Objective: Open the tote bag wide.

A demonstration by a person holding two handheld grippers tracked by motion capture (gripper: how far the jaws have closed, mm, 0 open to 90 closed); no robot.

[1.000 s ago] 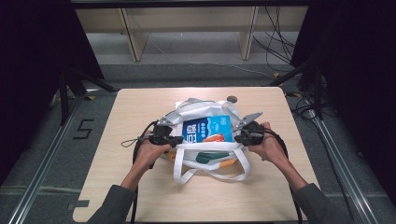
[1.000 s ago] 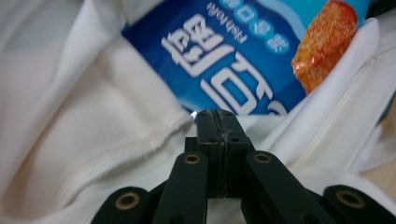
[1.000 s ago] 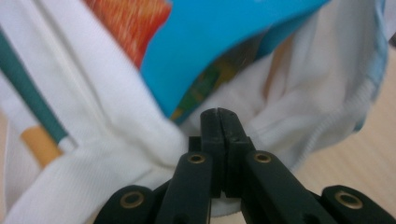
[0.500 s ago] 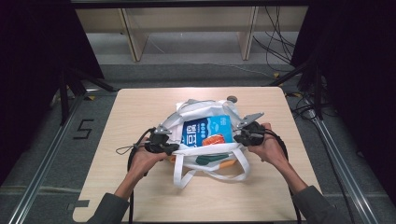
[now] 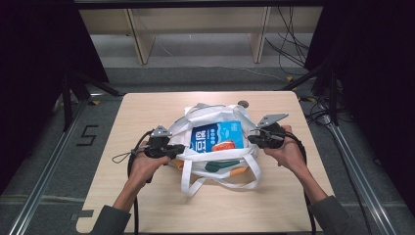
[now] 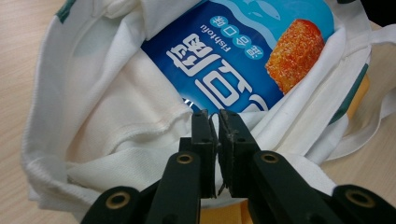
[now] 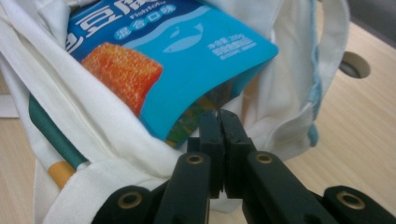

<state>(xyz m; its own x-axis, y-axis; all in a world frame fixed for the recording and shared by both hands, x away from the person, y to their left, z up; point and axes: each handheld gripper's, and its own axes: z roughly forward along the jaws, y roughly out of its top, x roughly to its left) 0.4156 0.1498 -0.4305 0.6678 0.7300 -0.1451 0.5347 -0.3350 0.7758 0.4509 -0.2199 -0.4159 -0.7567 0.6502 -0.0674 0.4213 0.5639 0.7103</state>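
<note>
jaws on my left gripper (image 6: 215, 122) have just been easing apart, a thin slit now between the pads, and i can't tell whether the tote bag's (image 5: 215, 164) rim cloth is still nipped there. my right gripper (image 7: 219, 122) stays pressed tight on the opposite rim. bag sits mid-table toward the near edge, mouth spread, blue fish tofu packet (image 5: 218, 136) inside; loading looks about done.

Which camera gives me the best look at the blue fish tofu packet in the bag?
The left gripper view: the packet lies wide inside the white bag, with its label and the fried-piece picture readable. The right gripper view shows its lower corner and picture close up, the top cropped. The high view shows it whole but small.
</note>
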